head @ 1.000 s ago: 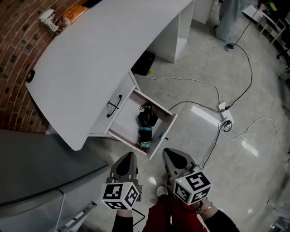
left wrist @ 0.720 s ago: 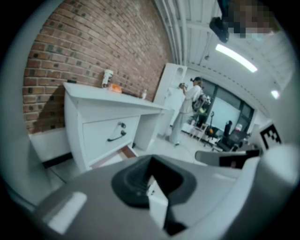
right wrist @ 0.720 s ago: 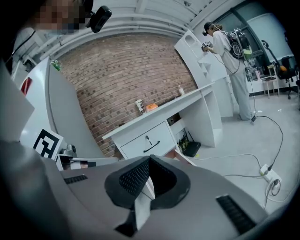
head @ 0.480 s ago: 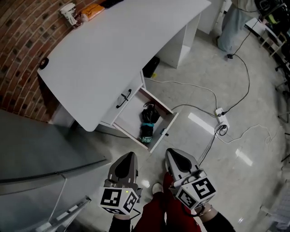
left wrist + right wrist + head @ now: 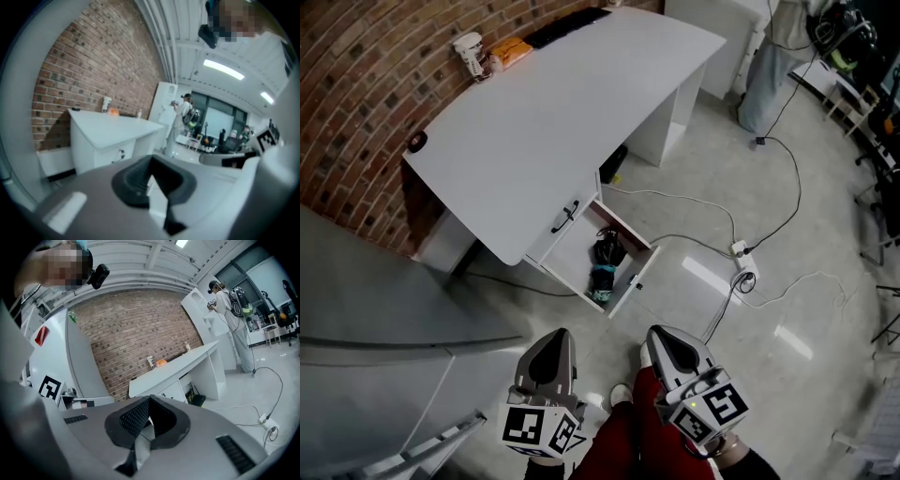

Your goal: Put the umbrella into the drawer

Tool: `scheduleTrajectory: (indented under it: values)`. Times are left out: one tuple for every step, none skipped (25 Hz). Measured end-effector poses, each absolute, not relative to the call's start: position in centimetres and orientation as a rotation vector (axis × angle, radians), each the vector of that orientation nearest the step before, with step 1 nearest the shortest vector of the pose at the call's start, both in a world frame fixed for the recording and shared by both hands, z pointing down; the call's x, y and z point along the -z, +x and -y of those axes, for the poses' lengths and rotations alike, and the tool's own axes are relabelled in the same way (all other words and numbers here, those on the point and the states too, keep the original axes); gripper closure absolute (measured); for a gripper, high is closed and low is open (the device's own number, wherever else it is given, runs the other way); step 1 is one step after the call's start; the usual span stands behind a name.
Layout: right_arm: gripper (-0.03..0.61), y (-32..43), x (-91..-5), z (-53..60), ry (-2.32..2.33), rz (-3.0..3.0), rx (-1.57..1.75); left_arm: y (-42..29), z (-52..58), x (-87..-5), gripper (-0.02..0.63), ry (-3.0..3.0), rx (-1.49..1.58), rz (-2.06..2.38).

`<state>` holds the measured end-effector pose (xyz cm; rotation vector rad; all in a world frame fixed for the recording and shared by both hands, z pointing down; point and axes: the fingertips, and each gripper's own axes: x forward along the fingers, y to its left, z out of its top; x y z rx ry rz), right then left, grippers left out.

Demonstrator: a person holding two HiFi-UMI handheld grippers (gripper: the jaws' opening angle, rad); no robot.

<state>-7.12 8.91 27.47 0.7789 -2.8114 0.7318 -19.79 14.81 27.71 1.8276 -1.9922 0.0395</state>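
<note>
Both claws are pressed together and carry nothing. The left gripper (image 5: 551,339) and the right gripper (image 5: 662,336) hang side by side low in the head view, close to the person's body. Each gripper view shows dark pads meeting with only floor and furniture beyond them.

The umbrella (image 5: 605,262) already lies inside the open drawer (image 5: 630,281), which is pulled out from under the white desk (image 5: 572,103). It is folded, and its long axis runs along the drawer's depth, from the desk side toward the drawer front. A teal patch sits at the front end, which may be its strap or handle, though it is too small to be sure.

From the claws, the drawer lies ahead and well apart, across bare floor, and almost midway between them. Its front panel is angled toward the right side, so the right gripper looks slightly nearer to it. With the umbrella in place, what seems left is pushing the drawer shut. That would call for a reach forward and down to the front panel, pressing along the umbrella's own axis.
</note>
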Motion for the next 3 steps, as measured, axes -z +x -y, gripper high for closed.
scheduleTrajectory:
  values:
    - [0.577, -6.6, -26.7, -9.3, 0.781, 2.818, -0.727, -19.5, -15.2, -27.0, 0.611, 1.83, -0.024, 1.993]
    - [0.577, -6.1, -26.0, -9.6, 0.785, 2.825, -0.722, -19.1, -15.6, -26.3, 0.611, 1.831, -0.006, 1.99]
    - [0.577, -5.6, -25.2, -10.0, 0.788, 2.831, -0.718, -18.7, -16.0, -25.6, 0.611, 1.833, 0.014, 1.987]
